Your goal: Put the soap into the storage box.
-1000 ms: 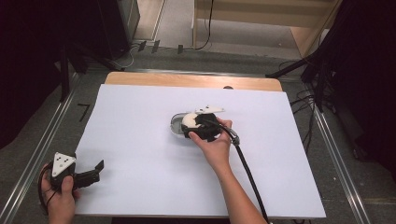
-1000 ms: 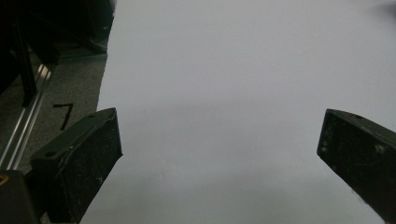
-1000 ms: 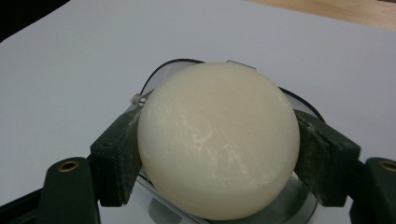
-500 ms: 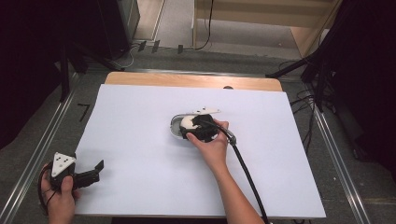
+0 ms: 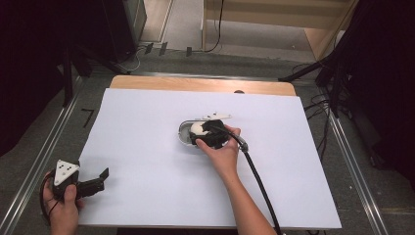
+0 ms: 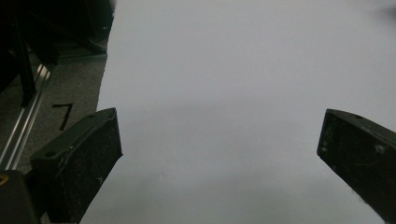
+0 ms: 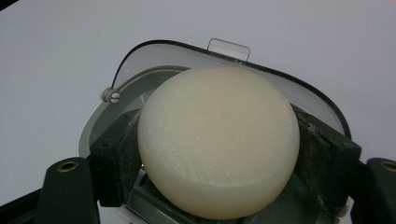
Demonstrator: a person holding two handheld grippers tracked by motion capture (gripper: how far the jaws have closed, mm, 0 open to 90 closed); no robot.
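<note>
A round cream soap bar (image 7: 218, 140) sits clamped between the two black jaws of my right gripper (image 7: 219, 154), held just over an oval clear soap dish (image 7: 112, 112) with a small tab at its far rim. From above, the right gripper (image 5: 208, 134) is at the middle of the white sheet, over the dish (image 5: 184, 133), with the soap bar (image 5: 197, 127) showing white. My left gripper (image 5: 95, 181) rests at the sheet's near left edge, jaws wide apart with nothing between them; in its own view the left gripper (image 6: 219, 154) frames bare white sheet.
The white sheet (image 5: 147, 161) covers a wooden table (image 5: 195, 84) whose far edge shows. Metal rails (image 5: 44, 147) run along both sides. A black cable (image 5: 259, 186) trails from the right gripper toward the near edge. Dark stands and cables lie on the floor beyond.
The right hand has shifted a little toward the far side over the dish. The left gripper has stayed where it was.
</note>
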